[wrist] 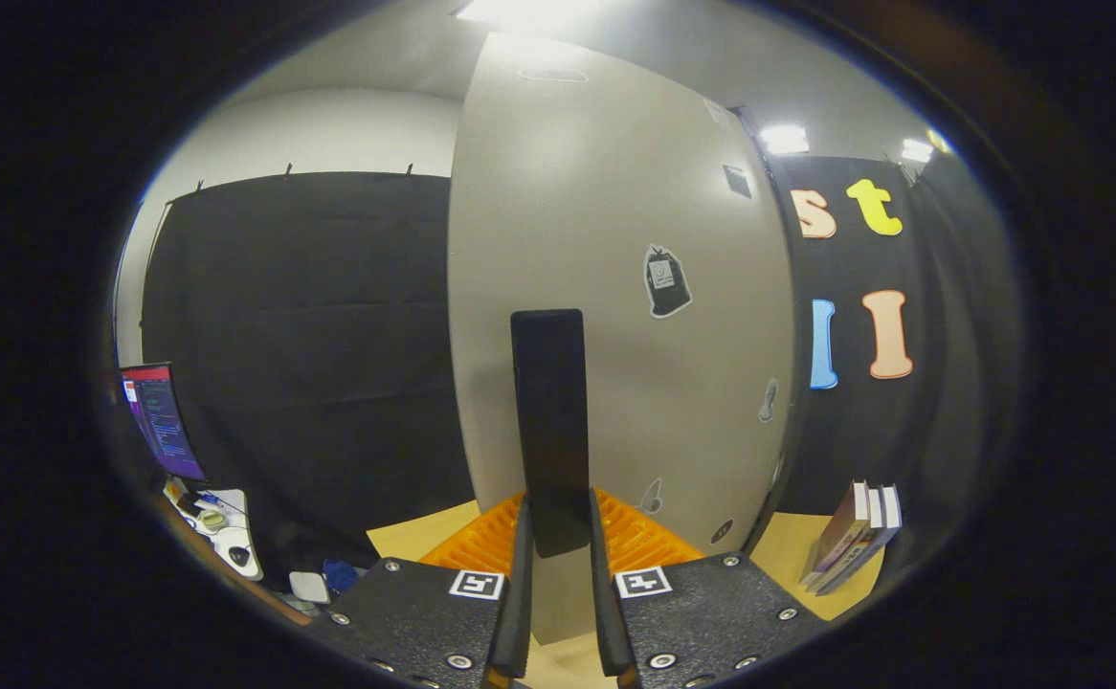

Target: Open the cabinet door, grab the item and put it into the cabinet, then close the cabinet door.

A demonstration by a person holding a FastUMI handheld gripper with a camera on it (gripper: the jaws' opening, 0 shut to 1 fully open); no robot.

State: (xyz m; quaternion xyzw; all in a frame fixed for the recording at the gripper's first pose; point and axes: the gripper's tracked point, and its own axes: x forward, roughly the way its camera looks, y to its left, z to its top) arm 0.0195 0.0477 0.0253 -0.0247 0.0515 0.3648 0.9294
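A tall beige cabinet door point(606, 220) with a few stickers on it stands just ahead of the fingers. Its long black vertical handle point(548, 402) runs up from between them. My gripper point(559, 507) is shut on the lower end of that handle, one finger pressing on each side. A strip of the beige door shows below the handle, between the fingers. An orange ribbed tray point(472, 550) lies on the wooden tabletop point(414, 536) just beyond the fingers, on both sides of the handle. I cannot tell how far the door stands open.
Several books point(855, 536) lean upright on the tabletop to the right of the cabinet. Off to the left, beyond the table, are a lit monitor point(161, 421) and a white desk point(228, 541) with a mouse. Black cloth walls close the booth.
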